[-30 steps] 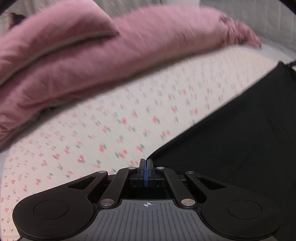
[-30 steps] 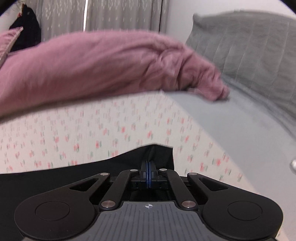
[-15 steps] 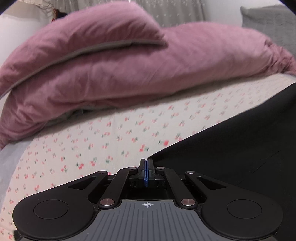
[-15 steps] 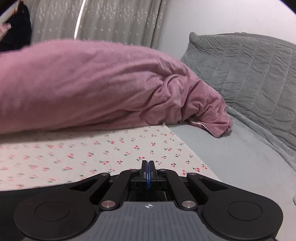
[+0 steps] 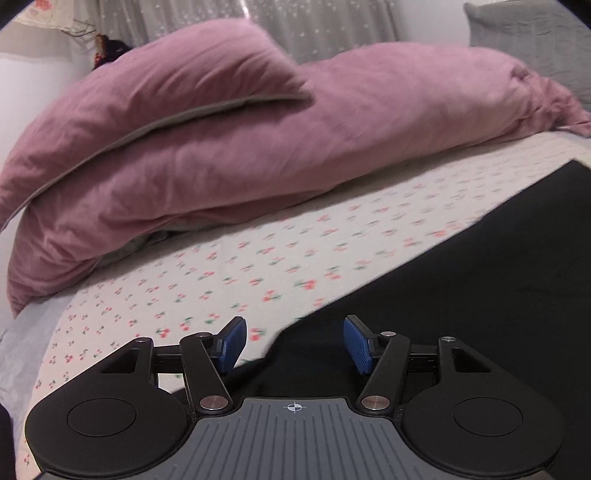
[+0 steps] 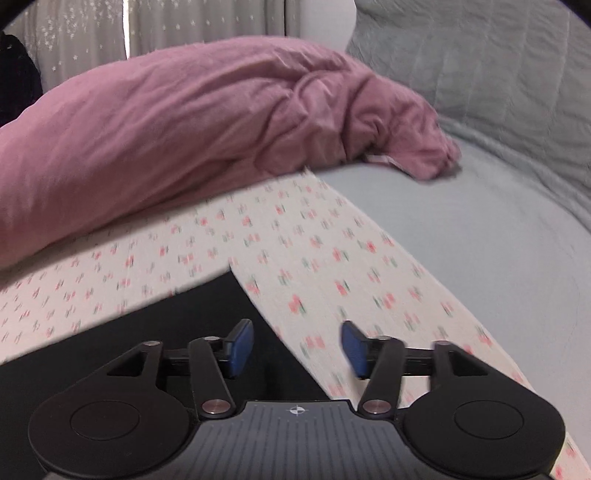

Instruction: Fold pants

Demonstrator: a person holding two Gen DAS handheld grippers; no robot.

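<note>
Black pants (image 5: 461, 295) corners released, both tools (image 5: 293, 345) (image 6: 297, 347) opening, nothing gripped; advise withdrawing straight back, fold undisturbed.

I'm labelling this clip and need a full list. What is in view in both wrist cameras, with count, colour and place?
pants: one, black, flat on the floral sheet, an edge below each pair of tongs
floral sheet: one, white with small red cherries, spread over the bed
duvet: one, pink, bunched along the far side of the sheet
pillow: one, pink with a grey edge, on top of the duvet at its left end
grey bedsheet: one, pale grey, right of the floral sheet
quilted cover: one, grey, at the far right
curtain: grey with white specks, behind the bed
left tongs: black, blue pads, opening, nothing between them
right tongs: black, blue pads, opening, nothing between them
</note>
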